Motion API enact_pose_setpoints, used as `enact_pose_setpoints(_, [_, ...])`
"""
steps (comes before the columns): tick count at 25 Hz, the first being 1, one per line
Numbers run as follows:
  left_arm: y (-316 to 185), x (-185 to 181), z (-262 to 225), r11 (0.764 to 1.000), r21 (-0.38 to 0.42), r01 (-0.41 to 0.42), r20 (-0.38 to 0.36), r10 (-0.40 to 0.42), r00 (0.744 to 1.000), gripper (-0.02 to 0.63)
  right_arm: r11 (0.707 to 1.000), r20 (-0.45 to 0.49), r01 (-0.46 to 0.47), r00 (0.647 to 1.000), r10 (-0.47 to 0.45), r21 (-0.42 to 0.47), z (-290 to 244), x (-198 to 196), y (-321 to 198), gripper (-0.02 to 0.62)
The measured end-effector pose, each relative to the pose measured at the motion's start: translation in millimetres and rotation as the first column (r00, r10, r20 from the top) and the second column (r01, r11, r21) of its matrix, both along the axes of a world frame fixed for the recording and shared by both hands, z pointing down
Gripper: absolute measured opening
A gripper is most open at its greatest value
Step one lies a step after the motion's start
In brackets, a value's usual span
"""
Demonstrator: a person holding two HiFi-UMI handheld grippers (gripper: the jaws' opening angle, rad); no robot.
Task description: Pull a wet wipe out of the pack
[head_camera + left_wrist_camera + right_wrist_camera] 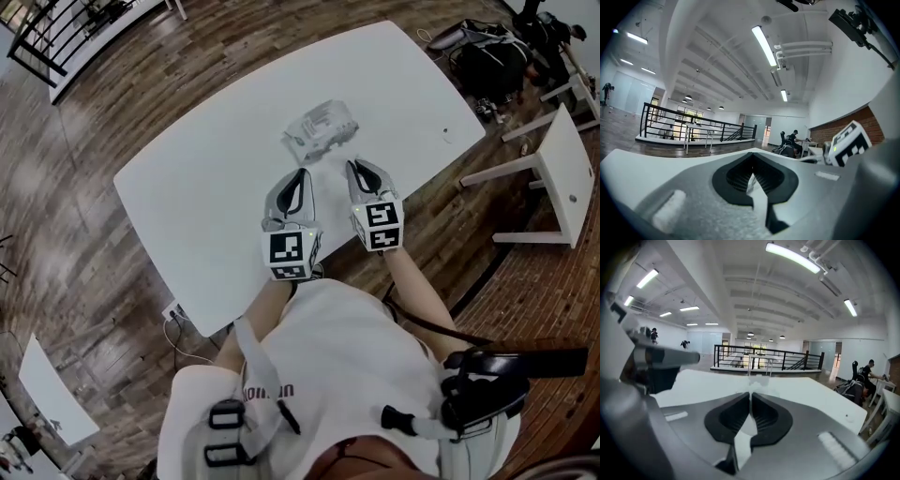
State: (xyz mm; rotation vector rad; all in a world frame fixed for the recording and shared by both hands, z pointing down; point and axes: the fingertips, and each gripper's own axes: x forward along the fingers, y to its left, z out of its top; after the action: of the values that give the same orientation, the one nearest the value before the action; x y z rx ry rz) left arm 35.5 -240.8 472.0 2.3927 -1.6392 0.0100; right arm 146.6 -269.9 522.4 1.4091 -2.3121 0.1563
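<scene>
Nearest us: the shirt (337, 337) carries a line of print, half covered by a strap, and we cannot read it. The marker cubes (288, 255) show only black-and-white squares, no letters.

Left gripper (301, 173): over the table (187, 187), a little in from its near edge. Jaws together, nothing between them.

Right gripper (359, 166): just beside the left. Jaws likewise together and empty, tips aimed at the pack (321, 128).

The pack lies flat about mid-table, clear of every edge. It is just beyond both sets of tips and neither touches it. Its label is too small to read, and we cannot tell whether the flap is up.

Judgement: the step in hand is the approach. To do it well we would part the right jaws before reaching the opening and pinch only the top wipe. The left gripper should press on one end of the pack while the wipe is drawn up slowly. Otherwise a light pack will likely lift with the wipe.
</scene>
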Motion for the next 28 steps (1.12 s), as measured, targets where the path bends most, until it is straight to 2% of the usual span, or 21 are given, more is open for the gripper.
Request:
enact_pose_setpoints(2, [2.3,1.0,0.3,1.000,0.002,-0.005,0.003,0.005,1.000,0.003,0.994,-0.032,-0.012,0.999,0.009,-0.106,52.9,2.5,15.4,0.017])
enact_pose_setpoints(4, [4.6,2.8,0.9,1.000,0.006,-0.009,0.007,0.009,1.000,0.003,0.974,-0.025,-0.022,1.000,0.017,-0.226,92.9,5.8,29.4,0.022])
enact_pose_setpoints(6, [7.4,5.3,0.9,1.000,0.004,-0.017,0.007,0.017,1.000,0.002,0.941,0.005,-0.014,1.000,0.016,-0.338,114.9,7.4,45.3,0.118])
enact_pose_setpoints(7, [8.3,5.7,0.5,1.000,0.003,-0.021,0.007,0.021,1.000,0.003,0.931,0.018,-0.003,1.000,0.011,-0.366,118.2,7.1,51.4,0.174])
enact_pose_setpoints(8, [8.7,4.9,-0.6,1.000,0.003,-0.023,0.009,0.023,1.000,0.003,0.929,0.032,0.010,0.999,0.002,-0.370,115.9,6.0,55.0,0.192])
enact_pose_setpoints(10, [8.6,2.0,-4.1,1.000,0.008,-0.022,0.009,0.022,1.000,0.003,0.951,0.079,0.056,0.996,-0.033,-0.304,91.3,1.3,57.1,0.210])
enact_pose_setpoints(12, [9.7,0.7,-4.3,1.000,0.012,-0.027,0.008,0.027,1.000,0.002,0.982,0.159,0.102,0.984,-0.076,-0.160,44.8,-5.9,56.6,0.229])
enact_pose_setpoints(13, [10.2,0.2,-4.6,1.000,0.015,-0.027,0.008,0.027,1.000,0.003,0.993,0.204,0.088,0.976,-0.070,-0.078,18.1,-6.5,54.6,0.220])
enact_pose_setpoints(14, [10.6,0.0,-5.7,0.999,0.017,-0.027,0.009,0.027,1.000,0.002,0.999,0.249,0.042,0.968,-0.041,0.001,-8.3,-3.7,51.4,0.157])
enact_pose_setpoints(15, [11.2,0.4,-7.3,0.999,0.019,-0.027,0.010,0.026,1.000,0.003,0.998,0.283,-0.016,0.959,-0.002,0.062,-29.5,1.1,48.5,0.038])
enact_pose_setpoints(16, [12.3,1.9,-8.6,0.999,0.021,-0.030,0.010,0.030,1.000,0.002,0.993,0.304,-0.064,0.952,0.031,0.099,-42.6,5.2,47.4,0.006])
enact_pose_setpoints(21, [17.8,14.6,-12.4,0.997,0.033,-0.064,0.028,0.063,0.998,0.003,0.978,0.322,-0.168,0.939,0.121,0.125,-53.7,6.5,53.3,0.006])
enact_pose_setpoints(28, [18.5,15.2,-12.6,0.997,0.057,-0.061,0.052,0.058,0.997,0.003,0.978,0.299,-0.153,0.948,0.105,0.142,-62.1,-0.3,54.6,0.005])
